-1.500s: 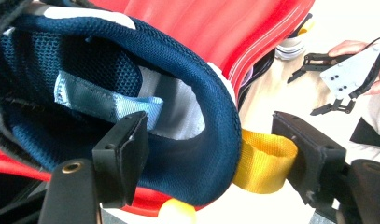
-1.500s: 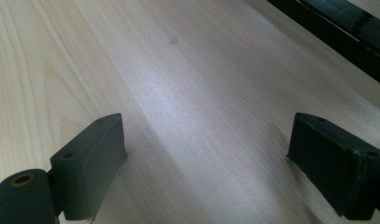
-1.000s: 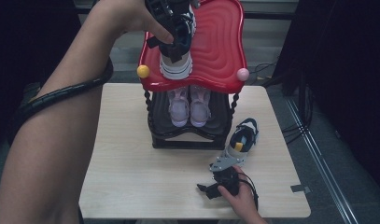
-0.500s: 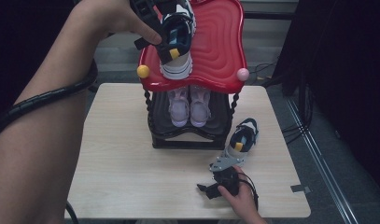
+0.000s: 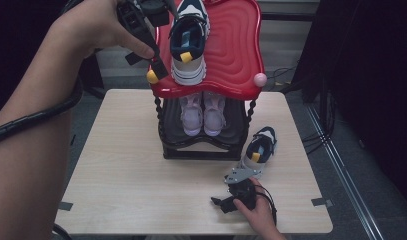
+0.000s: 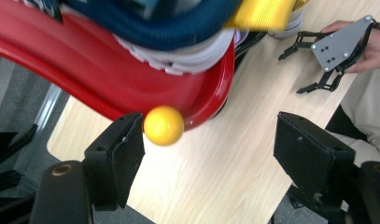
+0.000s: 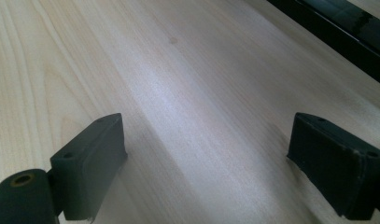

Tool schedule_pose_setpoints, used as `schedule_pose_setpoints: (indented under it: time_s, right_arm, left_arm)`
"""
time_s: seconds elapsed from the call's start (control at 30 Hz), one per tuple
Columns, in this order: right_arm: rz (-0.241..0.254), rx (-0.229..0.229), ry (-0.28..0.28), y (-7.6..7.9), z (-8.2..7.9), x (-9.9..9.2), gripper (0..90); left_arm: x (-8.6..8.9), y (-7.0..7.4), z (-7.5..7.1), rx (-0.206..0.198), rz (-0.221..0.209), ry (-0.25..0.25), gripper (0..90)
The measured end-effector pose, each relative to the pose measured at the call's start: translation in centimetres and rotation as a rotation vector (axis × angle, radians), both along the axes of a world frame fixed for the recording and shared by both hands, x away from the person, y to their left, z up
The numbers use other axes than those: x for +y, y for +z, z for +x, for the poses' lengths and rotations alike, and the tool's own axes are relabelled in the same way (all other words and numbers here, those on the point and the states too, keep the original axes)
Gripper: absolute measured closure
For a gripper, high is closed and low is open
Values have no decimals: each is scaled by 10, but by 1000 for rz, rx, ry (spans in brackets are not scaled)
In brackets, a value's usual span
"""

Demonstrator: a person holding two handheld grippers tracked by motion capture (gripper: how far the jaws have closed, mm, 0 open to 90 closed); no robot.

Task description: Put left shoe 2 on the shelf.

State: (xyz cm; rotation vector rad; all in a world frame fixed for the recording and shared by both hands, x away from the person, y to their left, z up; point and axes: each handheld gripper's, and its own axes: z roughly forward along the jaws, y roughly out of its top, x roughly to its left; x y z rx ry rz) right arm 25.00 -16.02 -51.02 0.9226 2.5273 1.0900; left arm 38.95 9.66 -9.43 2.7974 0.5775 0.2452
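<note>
A navy and white sneaker (image 5: 188, 42) with a yellow heel tab stands on the red top shelf (image 5: 236, 55) of a shoe rack. My left gripper (image 5: 147, 61) hangs at the shelf's left front corner, just left of the sneaker and apart from it. In the left gripper view its jaws (image 6: 211, 140) are open; the yellow ball knob (image 6: 163, 125) sits beside one jaw, untouched. A matching sneaker (image 5: 261, 145) lies on the table right of the rack. My right gripper (image 5: 220, 204) rests low on the table in front of it, open and empty (image 7: 206, 140).
A pink pair of shoes (image 5: 203, 112) sits on the rack's black lower shelf. A pink ball knob (image 5: 260, 79) marks the red shelf's right corner. The wooden table (image 5: 116, 175) has bare surface left of and in front of the rack. The other gripper (image 6: 292, 73) lies far off.
My left gripper has slid left and slightly down, off the sneaker, to the shelf's left corner. The sneaker stays on the red shelf. The right gripper has not moved.
</note>
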Motion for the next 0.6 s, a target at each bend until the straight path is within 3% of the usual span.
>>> schedule_pose_setpoints:
  time_s: [0.6]
  right_arm:
    - [0,0,0,0,0,0,103]
  left_arm:
    - [36,-29,-11,37,-20,29,246]
